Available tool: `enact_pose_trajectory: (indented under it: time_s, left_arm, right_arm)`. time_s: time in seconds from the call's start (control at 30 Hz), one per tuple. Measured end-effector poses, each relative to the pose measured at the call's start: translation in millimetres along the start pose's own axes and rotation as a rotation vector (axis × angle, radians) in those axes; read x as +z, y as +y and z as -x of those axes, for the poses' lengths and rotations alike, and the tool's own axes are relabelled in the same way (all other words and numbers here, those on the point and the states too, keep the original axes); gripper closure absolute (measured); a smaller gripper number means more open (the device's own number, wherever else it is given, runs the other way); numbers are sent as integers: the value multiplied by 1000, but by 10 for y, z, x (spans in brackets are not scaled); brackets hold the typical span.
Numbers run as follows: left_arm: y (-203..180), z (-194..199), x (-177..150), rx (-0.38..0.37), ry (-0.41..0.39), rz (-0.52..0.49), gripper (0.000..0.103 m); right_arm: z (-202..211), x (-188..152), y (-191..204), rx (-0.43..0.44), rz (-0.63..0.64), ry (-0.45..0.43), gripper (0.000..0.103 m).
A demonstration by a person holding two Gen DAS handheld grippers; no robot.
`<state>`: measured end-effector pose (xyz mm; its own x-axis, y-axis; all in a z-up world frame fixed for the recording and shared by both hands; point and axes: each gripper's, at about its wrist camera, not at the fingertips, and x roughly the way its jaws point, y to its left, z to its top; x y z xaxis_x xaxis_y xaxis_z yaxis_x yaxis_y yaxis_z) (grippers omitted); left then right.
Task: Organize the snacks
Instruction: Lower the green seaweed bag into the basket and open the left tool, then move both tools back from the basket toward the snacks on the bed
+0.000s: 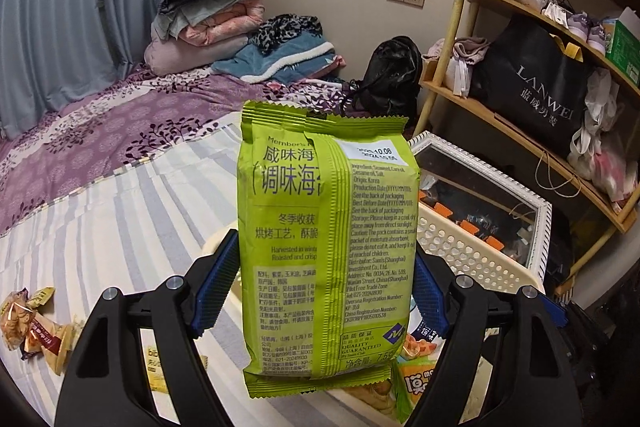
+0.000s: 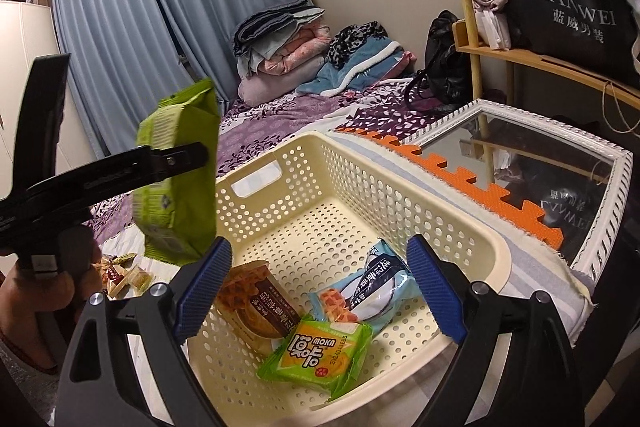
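Observation:
A green seaweed packet (image 1: 328, 247) stands upright in the air, and my left gripper (image 1: 326, 251) is shut on its two sides with the blue pads. In the right wrist view the same packet (image 2: 180, 187) hangs over the left rim of the cream perforated basket (image 2: 360, 163), with one black finger (image 2: 176, 157) of the left gripper across it. My right gripper (image 2: 320, 247) is open above the basket with nothing between its fingers. In the basket lie a waffle pack (image 2: 256, 303), a blue-white pack (image 2: 380, 283) and a green-yellow MOKA pack (image 2: 320, 351).
Loose small snacks (image 1: 32, 323) lie on the striped bed sheet to the left. A white-framed mirror (image 2: 560, 163) and an orange foam mat (image 2: 480, 195) lie beside the basket on the right. Wooden shelves (image 1: 500, 123) stand behind. A hand (image 2: 40, 291) holds the left gripper.

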<state>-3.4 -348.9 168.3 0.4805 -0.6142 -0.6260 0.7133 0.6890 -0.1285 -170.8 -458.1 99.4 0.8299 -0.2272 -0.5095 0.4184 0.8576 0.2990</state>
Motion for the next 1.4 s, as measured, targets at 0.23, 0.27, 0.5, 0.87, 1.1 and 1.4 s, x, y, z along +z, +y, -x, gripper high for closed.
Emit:
enact_pose_trajectory:
  time_s: [0.23, 0.27, 0.5, 0.87, 1.1, 1.4]
  left_arm:
    - [41, -1, -32, 11, 5, -3, 9]
    - [58, 7, -32, 16, 5, -1, 9]
    - [250, 58, -62, 57, 14, 39, 9]
    - [580, 240, -90, 119, 4, 99, 5]
    - [856, 426, -126, 164, -12, 138, 5]
    - [1198, 650, -239, 215, -28, 195, 5]
  right_arm:
    - [-38, 4, -8, 0, -7, 6, 15]
    - [-43, 1, -2, 1, -6, 7, 15]
    - [-71, -26, 86, 14, 11, 18, 15]
    - [-61, -21, 218, 28, 30, 19, 11]
    - [-68, -31, 387, 54, 56, 26, 8]
    - [-77, -68, 673, 108, 111, 40, 6]
